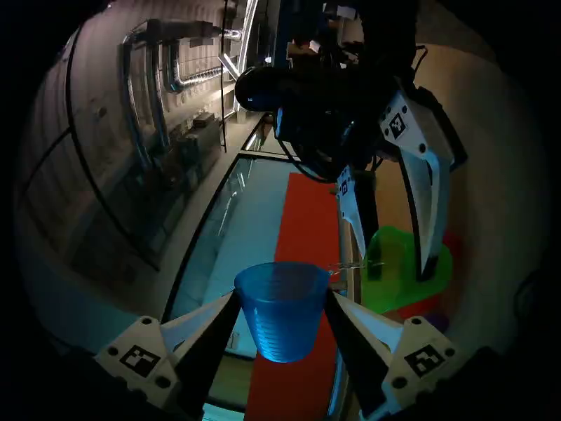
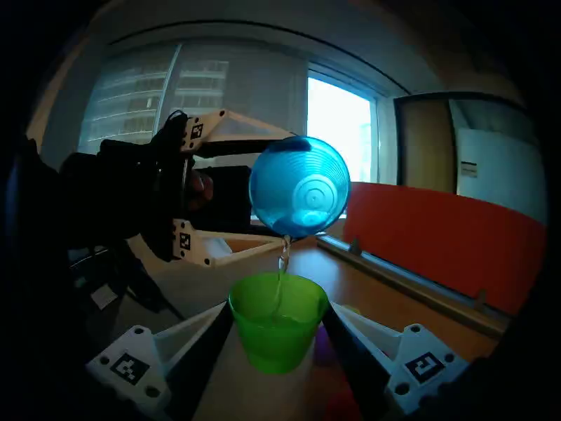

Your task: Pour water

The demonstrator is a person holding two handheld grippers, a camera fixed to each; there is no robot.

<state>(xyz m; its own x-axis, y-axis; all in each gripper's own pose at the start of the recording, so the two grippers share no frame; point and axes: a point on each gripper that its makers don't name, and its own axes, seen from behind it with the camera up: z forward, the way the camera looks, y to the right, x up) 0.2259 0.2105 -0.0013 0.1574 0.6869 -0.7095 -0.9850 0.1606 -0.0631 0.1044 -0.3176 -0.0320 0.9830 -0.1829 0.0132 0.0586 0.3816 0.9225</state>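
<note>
Water (image 2: 283,254) falls in a thin stream from the lip of the blue cup (image 2: 300,186), which is tipped over, into the green cup (image 2: 278,326) held upright just below it. The left gripper (image 1: 282,303) pinches the blue cup between both fingers. The right gripper (image 2: 278,312) pinches the green cup the same way. The two rims are near each other but apart, with the blue lip above the green cup's mouth. Beyond the cups the wooden table (image 2: 393,291) lies open as far as the red partition (image 2: 449,235) along its far edge. A bright window (image 2: 340,130) stands behind the partition.
</note>
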